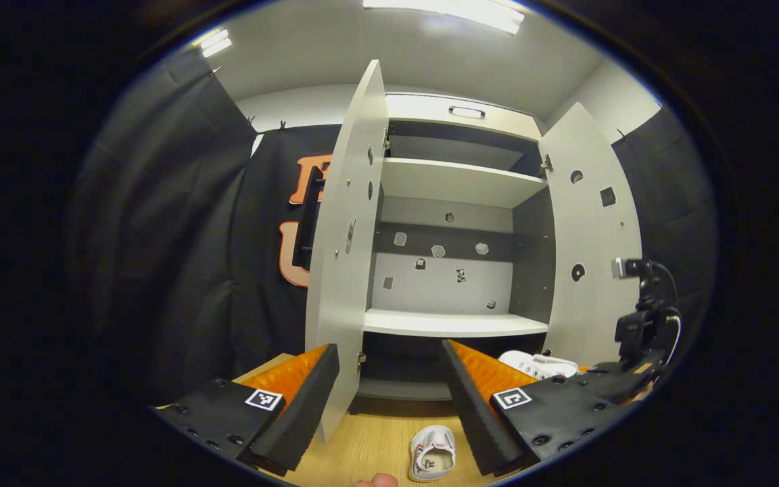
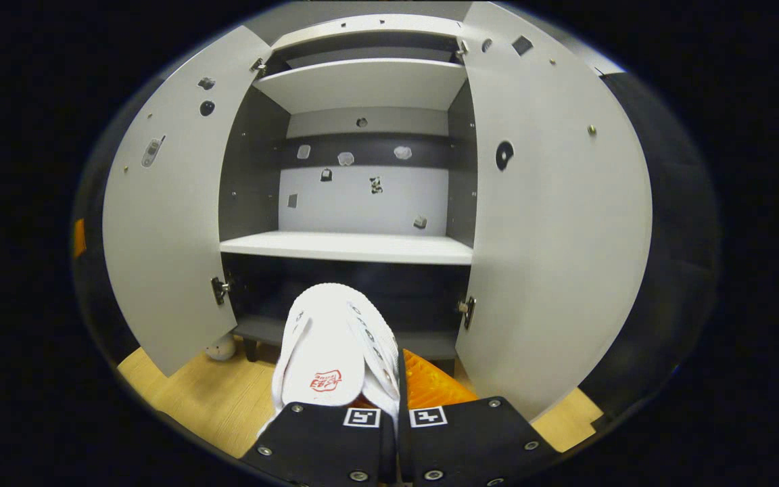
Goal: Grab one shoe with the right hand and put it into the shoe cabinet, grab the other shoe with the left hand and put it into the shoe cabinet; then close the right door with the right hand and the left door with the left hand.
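Right gripper view: jaws clamp white shoe [image 2: 335,345], red tongue logo unreadable | left jaws apart.

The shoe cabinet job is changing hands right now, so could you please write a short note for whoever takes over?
Right claw: shut on a white shoe, held in front of the open shoe cabinet, at about its lower compartment.
Left claw: open, holding nothing, facing the cabinet.
Second shoe: on the wooden floor in front of the cabinet, below the left claw.
Left door and right door: both wide open.
Done: first shoe picked up.
Left: place it inside, pick up and place the second shoe with the left claw, then close the right door and the left door.
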A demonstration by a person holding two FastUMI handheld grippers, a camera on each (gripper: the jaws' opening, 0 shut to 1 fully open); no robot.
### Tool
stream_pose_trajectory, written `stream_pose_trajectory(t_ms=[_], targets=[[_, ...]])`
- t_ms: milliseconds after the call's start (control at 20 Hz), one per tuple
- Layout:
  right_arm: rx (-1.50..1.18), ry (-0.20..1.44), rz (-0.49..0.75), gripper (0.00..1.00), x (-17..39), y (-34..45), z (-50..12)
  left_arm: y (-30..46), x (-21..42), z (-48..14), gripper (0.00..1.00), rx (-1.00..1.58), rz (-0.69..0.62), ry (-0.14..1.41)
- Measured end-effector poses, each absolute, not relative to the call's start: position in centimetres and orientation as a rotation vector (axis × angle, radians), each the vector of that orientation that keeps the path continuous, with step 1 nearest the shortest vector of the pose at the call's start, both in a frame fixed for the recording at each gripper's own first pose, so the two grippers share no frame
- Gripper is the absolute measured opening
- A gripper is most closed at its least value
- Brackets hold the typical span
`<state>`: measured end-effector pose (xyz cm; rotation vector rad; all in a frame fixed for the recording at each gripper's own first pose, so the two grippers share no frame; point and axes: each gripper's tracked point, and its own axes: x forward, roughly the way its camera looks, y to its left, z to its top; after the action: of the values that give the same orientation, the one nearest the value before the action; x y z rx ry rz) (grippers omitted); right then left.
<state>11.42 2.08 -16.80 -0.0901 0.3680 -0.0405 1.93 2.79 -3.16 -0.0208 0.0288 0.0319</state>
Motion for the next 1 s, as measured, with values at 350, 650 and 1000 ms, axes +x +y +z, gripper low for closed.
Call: stream_pose_trajectory(t_ms=[350, 650, 1000], targets=[[-0.014, 0.291, -0.013, 0.01, 22.2, 3.5, -6.9, 2.9, 2.2, -3.2, 0.97, -0.005, 0.042, 0.025], [-0.033, 0.335, -0.142, 0.01, 35.5, 1.0, -7.6, 3.5, 2.4, -2.7, 0.97, -0.010, 0.056, 0.016], [-0.085, 0.486, -0.265, 0.01, 42.9, -1.2, -14.0, 5.6, 1.7, -3.1, 0.97, -0.002, 0.108, 0.034]])
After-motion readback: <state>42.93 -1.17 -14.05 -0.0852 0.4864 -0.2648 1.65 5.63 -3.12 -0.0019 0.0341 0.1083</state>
